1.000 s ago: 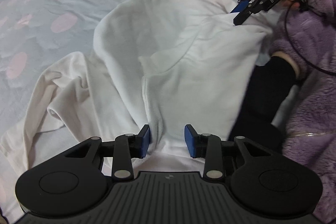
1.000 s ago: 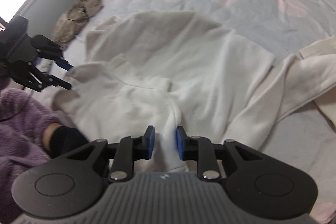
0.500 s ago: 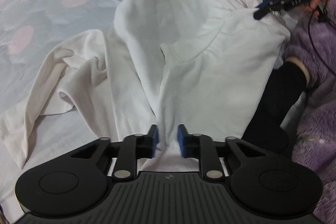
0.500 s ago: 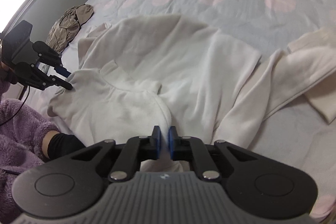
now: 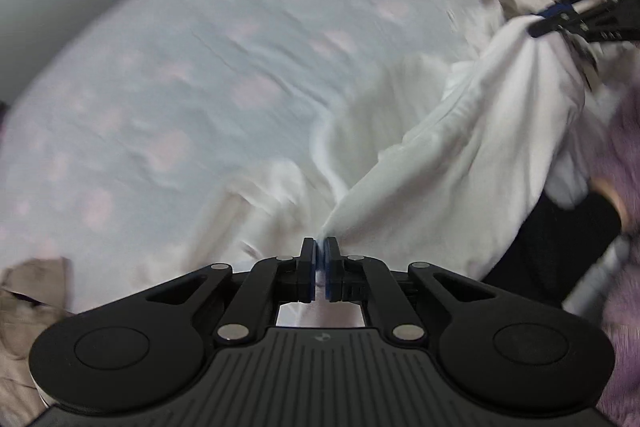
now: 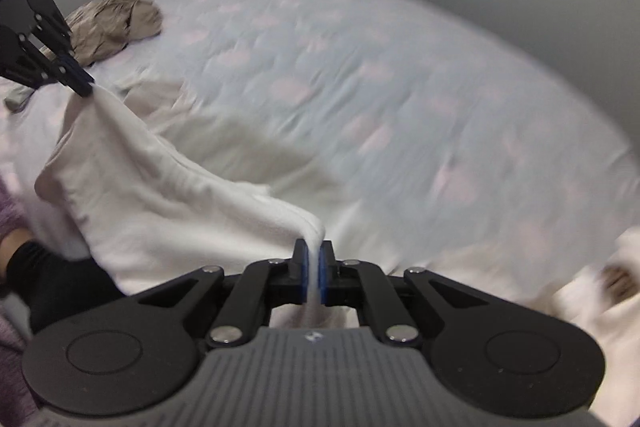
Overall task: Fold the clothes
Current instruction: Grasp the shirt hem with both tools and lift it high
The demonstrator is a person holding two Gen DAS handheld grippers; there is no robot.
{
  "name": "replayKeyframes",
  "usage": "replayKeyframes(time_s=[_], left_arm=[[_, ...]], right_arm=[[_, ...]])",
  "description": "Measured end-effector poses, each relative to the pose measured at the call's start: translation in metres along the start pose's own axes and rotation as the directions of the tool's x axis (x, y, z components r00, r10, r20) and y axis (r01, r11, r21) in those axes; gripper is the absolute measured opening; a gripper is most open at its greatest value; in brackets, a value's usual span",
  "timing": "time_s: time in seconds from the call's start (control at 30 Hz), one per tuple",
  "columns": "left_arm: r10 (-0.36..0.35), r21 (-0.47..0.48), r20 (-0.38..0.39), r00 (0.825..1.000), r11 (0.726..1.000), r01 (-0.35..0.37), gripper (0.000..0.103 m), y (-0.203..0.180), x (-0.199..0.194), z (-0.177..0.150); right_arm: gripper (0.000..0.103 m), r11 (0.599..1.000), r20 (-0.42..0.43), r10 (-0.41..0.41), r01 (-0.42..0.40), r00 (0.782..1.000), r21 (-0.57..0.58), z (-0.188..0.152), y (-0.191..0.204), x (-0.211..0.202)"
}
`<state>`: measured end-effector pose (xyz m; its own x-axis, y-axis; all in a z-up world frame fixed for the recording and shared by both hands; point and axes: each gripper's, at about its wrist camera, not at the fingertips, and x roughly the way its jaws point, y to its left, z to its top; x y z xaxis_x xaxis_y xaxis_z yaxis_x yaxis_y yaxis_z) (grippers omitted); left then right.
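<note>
The white garment hangs stretched between my two tongs, lifted off the near edge of the bed with its lower part trailing on the sheet; it is not folded, so as I judge it the whole fold is left to make. My left tongs are pinched tight on one bunched corner and my right tongs are clamped on another. Half a second ago the garment lay spread flat on the bed with both tongs closing on its near hem; now both have risen and pulled the cloth up taut. A crumpled beige garment lies near the bed's far corner.
</note>
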<state>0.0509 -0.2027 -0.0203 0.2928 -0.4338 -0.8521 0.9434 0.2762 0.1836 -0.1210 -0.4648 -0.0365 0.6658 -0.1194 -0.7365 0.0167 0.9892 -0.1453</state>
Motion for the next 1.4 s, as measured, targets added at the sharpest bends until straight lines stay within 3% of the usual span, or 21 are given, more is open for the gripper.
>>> replayKeyframes(time_s=[0.13,0.2,0.27,0.33,0.47,0.73,0.9,0.97,1.0,1.13,1.2,1.3,1.4], left_arm=[[0.119,-0.054,0.138,0.983,0.992,-0.112,0.002,0.013,-0.056,0.023],[0.186,-0.092,0.209,0.96,0.981,-0.17,0.002,0.017,-0.087,0.034],[0.251,-0.146,0.281,0.926,0.965,-0.217,0.002,0.021,-0.119,0.044],[0.319,-0.187,0.35,0.881,0.945,-0.268,0.002,0.021,-0.152,0.053],[0.419,-0.245,0.471,0.777,0.908,-0.341,0.002,0.015,-0.216,0.067],[0.497,-0.325,0.651,0.574,0.866,-0.381,0.002,-0.014,-0.316,0.078],[0.509,-0.343,0.715,0.478,0.852,-0.395,0.002,-0.029,-0.35,0.076],[0.509,-0.345,0.735,0.448,0.85,-0.398,0.002,-0.033,-0.361,0.074],[0.506,-0.345,0.744,0.436,0.85,-0.399,0.002,-0.034,-0.366,0.073],[0.493,-0.32,0.746,0.448,0.855,-0.408,0.002,-0.029,-0.362,0.084],[0.487,-0.304,0.734,0.473,0.859,-0.412,0.002,-0.023,-0.352,0.091],[0.475,-0.277,0.709,0.522,0.868,-0.413,0.002,-0.011,-0.329,0.1],[0.457,-0.258,0.668,0.586,0.882,-0.394,0.002,0.009,-0.285,0.114]], right_arm=[[0.005,0.992,0.116,-0.118,0.122,0.986,-0.023,0.041,-0.011,-0.042],[0.005,0.983,0.183,-0.177,0.184,0.967,-0.023,0.062,-0.015,-0.065],[0.005,0.969,0.253,-0.234,0.245,0.939,-0.011,0.085,-0.019,-0.088],[0.005,0.954,0.335,-0.284,0.299,0.898,0.007,0.106,-0.018,-0.114],[0.005,0.925,0.497,-0.354,0.376,0.792,0.059,0.138,-0.014,-0.169],[0.005,0.89,0.657,-0.407,0.438,0.634,0.129,0.166,0.0,-0.265],[0.005,0.873,0.743,-0.407,0.466,0.532,0.145,0.163,0.017,-0.319],[0.005,0.871,0.767,-0.4,0.468,0.501,0.148,0.162,0.022,-0.338],[0.005,0.869,0.769,-0.4,0.473,0.499,0.146,0.163,0.022,-0.34],[0.005,0.861,0.772,-0.401,0.49,0.492,0.135,0.169,0.023,-0.347],[0.005,0.857,0.774,-0.402,0.499,0.489,0.13,0.171,0.023,-0.351],[0.005,0.864,0.743,-0.406,0.489,0.532,0.122,0.179,0.01,-0.327],[0.005,0.878,0.692,-0.404,0.465,0.598,0.111,0.185,-0.01,-0.277]])
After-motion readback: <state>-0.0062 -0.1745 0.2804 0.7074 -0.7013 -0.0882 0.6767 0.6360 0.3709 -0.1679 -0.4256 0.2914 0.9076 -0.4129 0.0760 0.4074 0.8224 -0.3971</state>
